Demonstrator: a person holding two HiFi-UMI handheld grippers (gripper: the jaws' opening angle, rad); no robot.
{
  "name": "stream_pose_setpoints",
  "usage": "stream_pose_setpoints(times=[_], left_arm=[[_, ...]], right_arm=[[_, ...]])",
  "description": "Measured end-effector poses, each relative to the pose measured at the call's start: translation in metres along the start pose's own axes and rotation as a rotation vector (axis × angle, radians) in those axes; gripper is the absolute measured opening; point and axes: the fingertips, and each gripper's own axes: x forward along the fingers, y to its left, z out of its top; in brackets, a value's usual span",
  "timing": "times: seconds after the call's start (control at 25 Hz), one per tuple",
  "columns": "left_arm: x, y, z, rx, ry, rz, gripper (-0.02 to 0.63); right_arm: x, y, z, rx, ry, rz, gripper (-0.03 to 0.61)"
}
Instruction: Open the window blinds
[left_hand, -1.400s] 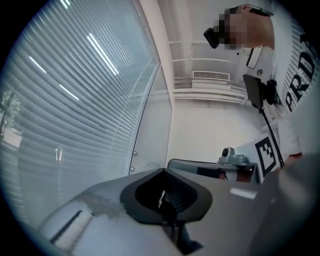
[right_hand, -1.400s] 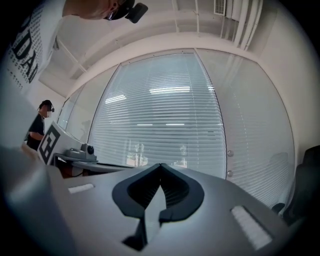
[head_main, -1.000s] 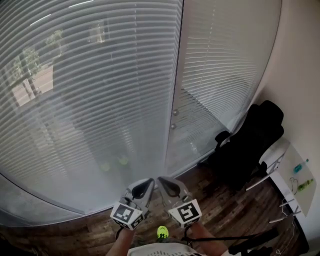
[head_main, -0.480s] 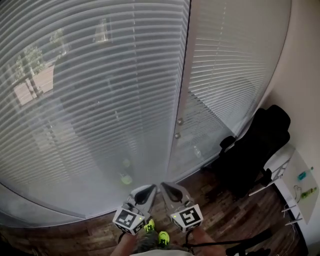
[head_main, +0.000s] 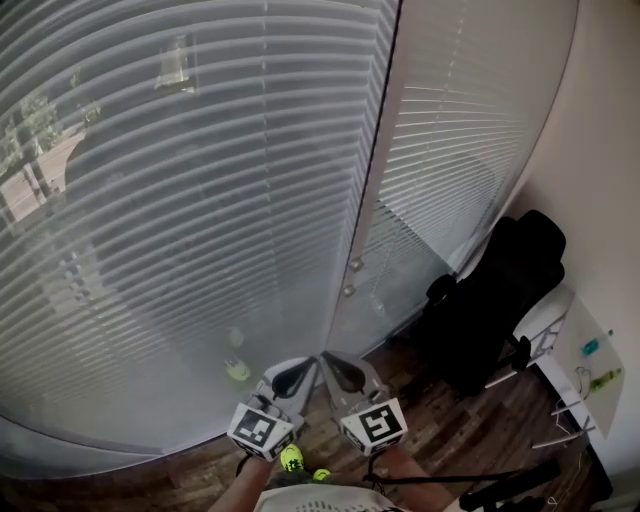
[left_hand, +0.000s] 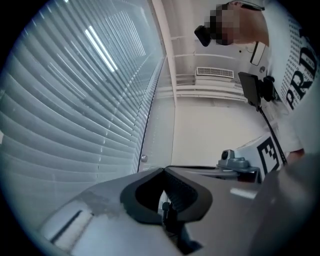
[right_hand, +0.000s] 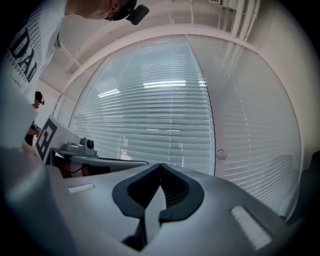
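**Both grippers shut and empty, short of the blinds; the two knobs on the post lie ahead between them**

The left gripper (left_hand: 164, 171) has its jaws closed tip to tip with nothing between them. The right gripper (right_hand: 160, 167) is the same, pads together and empty. In the head view they sit side by side, low in the frame, tips angled in toward each other and not touching anything.

The window blinds (head_main: 180, 200) are in front of the jaws and rise well above them. Their slats are lowered and run crosswise to the way the jaws point. A second panel (head_main: 455, 150) lies further to the right. An upright post (head_main: 378, 190) stands between the two panels.

Two small round knobs (head_main: 351, 278) sit one above the other low on that post, and they look like the likeliest control. From the right gripper's own view a knob (right_hand: 221, 155) lies ahead and to the right of its tips. From the left gripper's view one (left_hand: 144, 158) lies ahead and to the left. So the knobs fall between the two lines of aim, still apart from both.

The right gripper seems slightly nearer to them. I can make out no wand or pull cord. Either gripper would have to open before it could take hold of anything.
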Motion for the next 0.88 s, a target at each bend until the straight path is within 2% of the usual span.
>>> stream_pose_setpoints(times=[0.12, 0.24, 0.32, 0.4, 0.68, 0.88], left_arm=[[0.008, 0.012, -0.002, 0.008, -0.009, -0.02, -0.008], [0.017, 0.021, 0.007, -0.027, -0.031, -0.001, -0.008], [0.019, 0.025, 0.007, -0.015, -0.037, 0.007, -0.008], [0.019, 0.03, -0.002, 0.017, -0.02, 0.019, -0.008], [0.042, 0.039, 0.011, 0.017, -0.035, 0.11, -0.008], [0.057, 0.044, 0.009, 0.025, -0.051, 0.136, -0.008]], right_arm=[[0.011, -0.009, -0.001, -0.022, -0.01, -0.02, 0.008], [0.02, -0.019, 0.001, -0.021, -0.005, -0.025, 0.008], [0.023, -0.023, -0.001, -0.021, 0.0, -0.022, 0.008], [0.025, -0.024, -0.005, -0.031, -0.004, -0.006, 0.008], [0.033, -0.042, 0.006, -0.079, -0.017, 0.068, 0.009], [0.042, -0.057, 0.009, -0.117, -0.017, 0.101, 0.008]])
